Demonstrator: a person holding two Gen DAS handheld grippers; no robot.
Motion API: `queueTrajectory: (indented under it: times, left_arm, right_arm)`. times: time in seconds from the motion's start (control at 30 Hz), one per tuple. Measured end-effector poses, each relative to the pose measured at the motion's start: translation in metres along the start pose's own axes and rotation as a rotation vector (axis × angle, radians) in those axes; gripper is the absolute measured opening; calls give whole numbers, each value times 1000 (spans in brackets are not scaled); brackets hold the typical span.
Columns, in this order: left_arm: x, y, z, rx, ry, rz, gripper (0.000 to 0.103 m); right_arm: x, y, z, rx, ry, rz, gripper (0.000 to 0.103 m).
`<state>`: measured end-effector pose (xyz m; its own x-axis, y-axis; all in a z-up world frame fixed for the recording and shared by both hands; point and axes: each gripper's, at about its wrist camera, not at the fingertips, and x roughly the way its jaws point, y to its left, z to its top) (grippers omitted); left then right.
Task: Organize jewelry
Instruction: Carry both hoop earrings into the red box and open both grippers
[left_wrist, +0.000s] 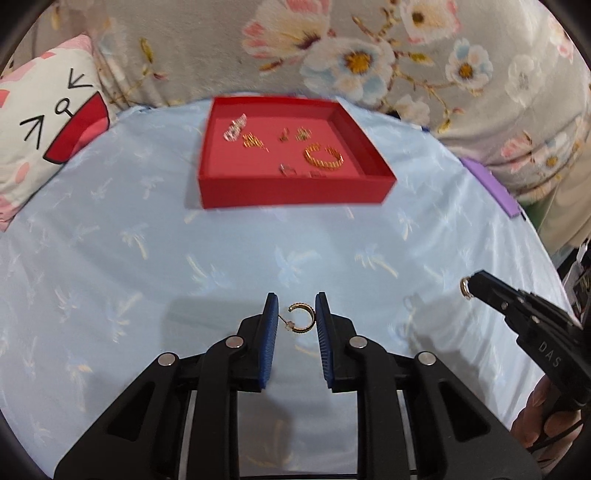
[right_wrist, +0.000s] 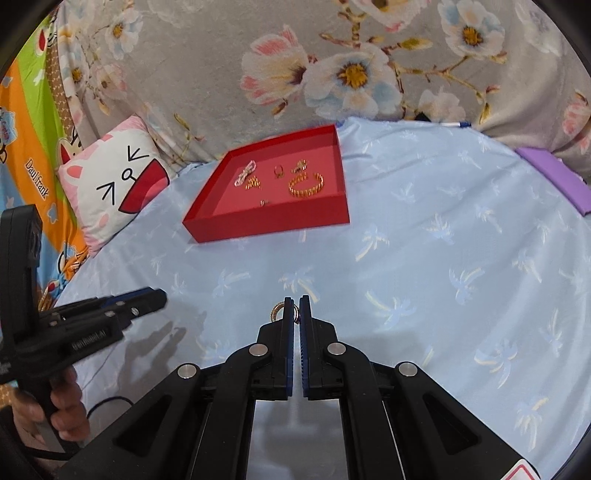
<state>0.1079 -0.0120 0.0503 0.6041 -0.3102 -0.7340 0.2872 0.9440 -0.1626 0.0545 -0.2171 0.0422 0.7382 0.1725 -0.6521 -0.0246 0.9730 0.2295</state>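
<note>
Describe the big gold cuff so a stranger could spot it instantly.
Find the red tray on the blue palm-print cloth. The gold cuff lies in its near-right part. It is an open, ribbed C-shaped band, by far the largest gold piece there.

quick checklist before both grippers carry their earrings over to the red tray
1. Right gripper shut on the small hoop earring: ok.
2. Left gripper holding the gold c-hoop earring: cannot tell; it sits between parted fingers.
3. Red tray in view ahead of both grippers: ok.
4. Bare floor left in the tray: ok, front right corner.
5. Blue cloth between grippers and tray unobstructed: ok.
</note>
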Motion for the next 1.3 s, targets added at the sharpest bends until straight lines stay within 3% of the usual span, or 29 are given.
queueTrajectory:
  times: [0.2,0.37,0.67,0.97,1.3]
  left_arm:
    - [-13,18,44,-24,-66,17,20]
    - [-8,23,89,-2,-114,30,20]
    - [63,36,159,-16,-85,36,20]
    - [146,62,175,-45,20,67,20]
    - [169,77,181,-75,29,56,20]
  right_arm:
    - [3,2,39,-3,-33,35,3]
    - [30,14,87,-33,-45,60,3]
    - [130,37,160,-23,27,122,3]
    - [221,40,176,-15,119,96,3]
    - [252,43,174,-45,148,81,3]
